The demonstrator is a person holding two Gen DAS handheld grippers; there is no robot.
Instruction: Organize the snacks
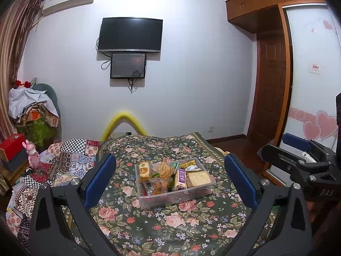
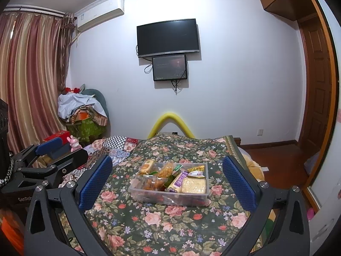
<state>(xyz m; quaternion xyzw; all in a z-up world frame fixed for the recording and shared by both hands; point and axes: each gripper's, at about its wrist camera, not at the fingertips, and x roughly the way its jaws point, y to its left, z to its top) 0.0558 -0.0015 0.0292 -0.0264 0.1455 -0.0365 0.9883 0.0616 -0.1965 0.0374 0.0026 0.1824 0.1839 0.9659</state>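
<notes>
The clear plastic box [image 1: 174, 188] sits on the floral bedspread [image 1: 170, 219] near the middle of the bed, between the fingers of each claw in both wrist views and well apart from them. Its near wall is translucent, so the lower layers of contents are hard to make out; only reddish shapes show through.

Contents visible from above:
- a round-printed biscuit pack [image 1: 144, 170] at the far left corner;
- orange-brown crisp snacks in clear wrap [image 1: 163, 176] in the middle;
- a purple-labelled bar [image 1: 180, 179] right of centre;
- a pale square cracker pack [image 1: 199, 178] at the right end;
- small yellow-and-white sachets [image 1: 188, 164] along the far wall, print too small to read.

The left claw [image 1: 170, 179] has its blue-padded fingers [image 1: 100, 179] spread wide, holding nothing. The right claw [image 2: 168, 183] is likewise spread wide and holds nothing. Each claw also appears at the edge of the other view, cut off by the frame.

A patchwork quilt [image 1: 70, 160] lies on the left of the bed. A yellow foam arch [image 1: 122, 123] rises at the far end, its base hidden by the bedspread.
</notes>
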